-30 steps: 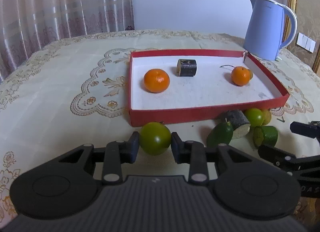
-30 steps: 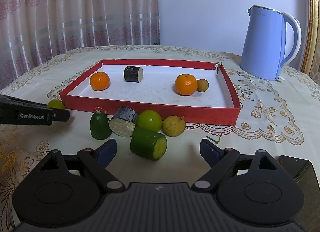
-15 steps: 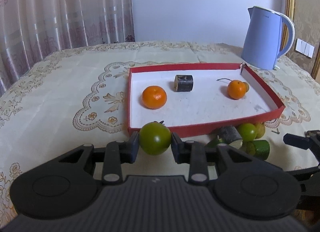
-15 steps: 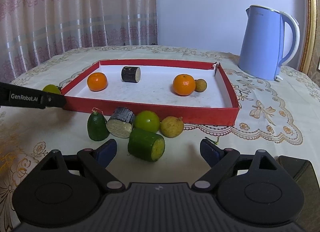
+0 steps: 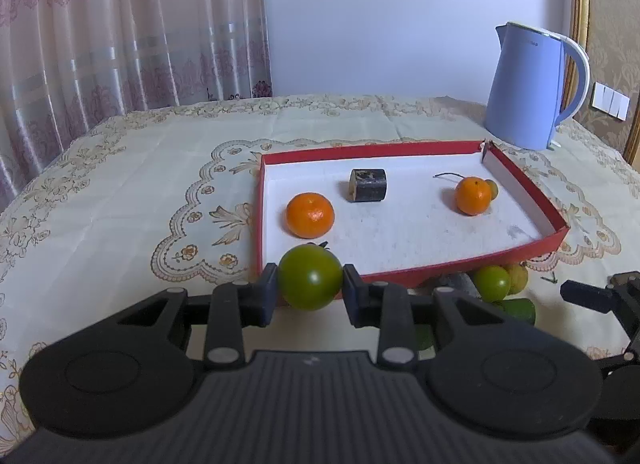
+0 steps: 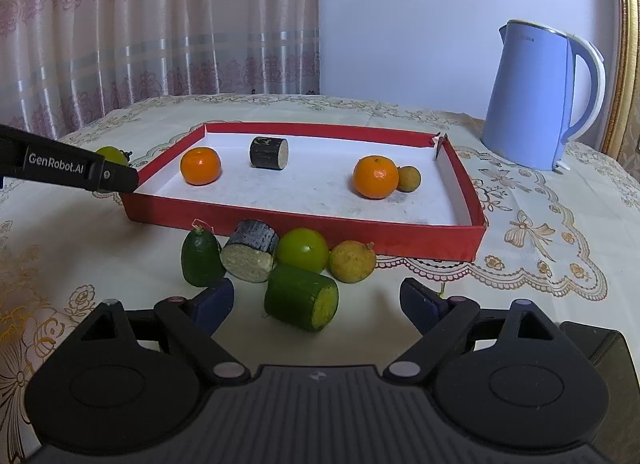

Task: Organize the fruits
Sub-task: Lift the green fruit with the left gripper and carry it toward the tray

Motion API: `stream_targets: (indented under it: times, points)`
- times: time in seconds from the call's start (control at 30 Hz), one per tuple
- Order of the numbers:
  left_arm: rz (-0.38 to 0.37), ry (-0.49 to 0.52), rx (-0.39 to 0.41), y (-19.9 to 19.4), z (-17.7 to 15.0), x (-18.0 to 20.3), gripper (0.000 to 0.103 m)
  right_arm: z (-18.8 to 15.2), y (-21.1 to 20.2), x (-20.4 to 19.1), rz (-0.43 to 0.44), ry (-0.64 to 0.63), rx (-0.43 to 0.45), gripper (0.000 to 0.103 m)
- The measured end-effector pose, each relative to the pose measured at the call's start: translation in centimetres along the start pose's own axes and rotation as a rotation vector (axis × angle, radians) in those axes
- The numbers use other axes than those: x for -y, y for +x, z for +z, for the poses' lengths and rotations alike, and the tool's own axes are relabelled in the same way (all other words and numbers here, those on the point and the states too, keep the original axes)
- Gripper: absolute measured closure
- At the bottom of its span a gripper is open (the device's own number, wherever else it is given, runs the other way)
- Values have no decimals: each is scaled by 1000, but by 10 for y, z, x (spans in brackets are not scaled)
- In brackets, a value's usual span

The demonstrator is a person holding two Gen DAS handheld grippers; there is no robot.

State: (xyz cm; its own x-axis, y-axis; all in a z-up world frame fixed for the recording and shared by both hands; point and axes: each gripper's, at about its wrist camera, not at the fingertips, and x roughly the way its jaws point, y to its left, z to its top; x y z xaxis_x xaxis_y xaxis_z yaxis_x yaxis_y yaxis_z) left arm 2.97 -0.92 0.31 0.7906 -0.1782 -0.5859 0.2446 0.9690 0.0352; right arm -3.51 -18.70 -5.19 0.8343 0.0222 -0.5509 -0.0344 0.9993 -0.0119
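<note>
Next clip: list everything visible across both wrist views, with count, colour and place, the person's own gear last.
tray: 1, red walls, white floor, mid-table
oranges: 2, orange, in tray, one left, one right
dark cylinder piece: 1, black skin, pale cut face, in tray at back
small round fruit: 1, yellow-brown, in tray, against right orange
green tomato: 1, green, in left gripper
pile in front of tray: dark green fruit, black-skinned piece, lime-green round fruit, yellow fruit, green cut cylinder
kettle: 1, light blue, back right
tablecloth: 1, cream, embroidered
curtain: pink, behind
left gripper: black, shut on tomato
right gripper: black, open, by pile
</note>
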Motion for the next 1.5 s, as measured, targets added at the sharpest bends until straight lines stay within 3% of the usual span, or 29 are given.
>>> stream_targets:
  times: [1.1,1.2,1.5]
  points:
    - [13,1,25,2,21,0,72,0,2,-1,19,14,-4,13]
    - [14,4,31,1,23,1,72,0,3,-1,20,15,-8,19]
    - [12,8,39,0,26,3,72,-1,3,0,23,20,-12,19]
